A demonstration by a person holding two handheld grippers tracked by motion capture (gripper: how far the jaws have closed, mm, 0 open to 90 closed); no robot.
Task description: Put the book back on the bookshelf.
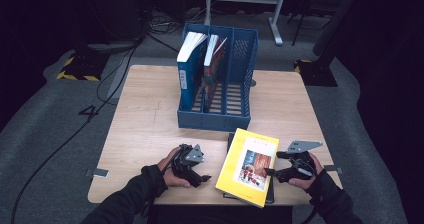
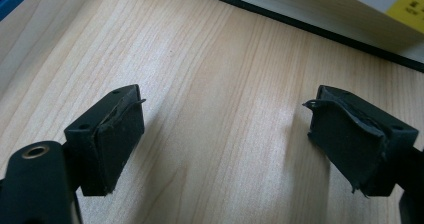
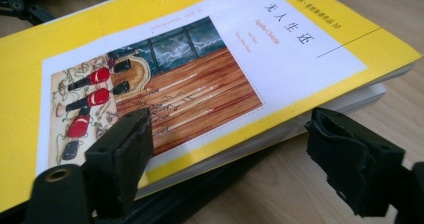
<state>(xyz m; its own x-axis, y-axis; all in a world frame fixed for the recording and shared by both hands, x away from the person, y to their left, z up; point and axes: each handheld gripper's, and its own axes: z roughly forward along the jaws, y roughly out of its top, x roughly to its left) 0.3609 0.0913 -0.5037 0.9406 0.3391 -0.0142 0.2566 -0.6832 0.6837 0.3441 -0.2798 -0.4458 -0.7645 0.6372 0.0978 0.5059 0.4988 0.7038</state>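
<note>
Jaws on both grippers are standing spread wide, nothing pinched. Big blue file rack (image 1: 216,79) is sitting mid-tabletop (image 1: 145,129), yellow book (image 1: 248,167) is lying near the front edge, right gripper (image 1: 270,172) is straddling its edge, left gripper (image 1: 206,178) is hovering beside it.

Your right tool (image 3: 227,159) has its two black jaws standing wide apart, one over the lower part of the yellow book (image 3: 200,79) and the other off its edge above the bare wooden worktop (image 3: 300,194). The book lies flat, cover up, showing a white panel with a picture of a wooden floor and red figures. It rests on a dark, flat thing (image 3: 200,196) that shows under its near edge.
</note>
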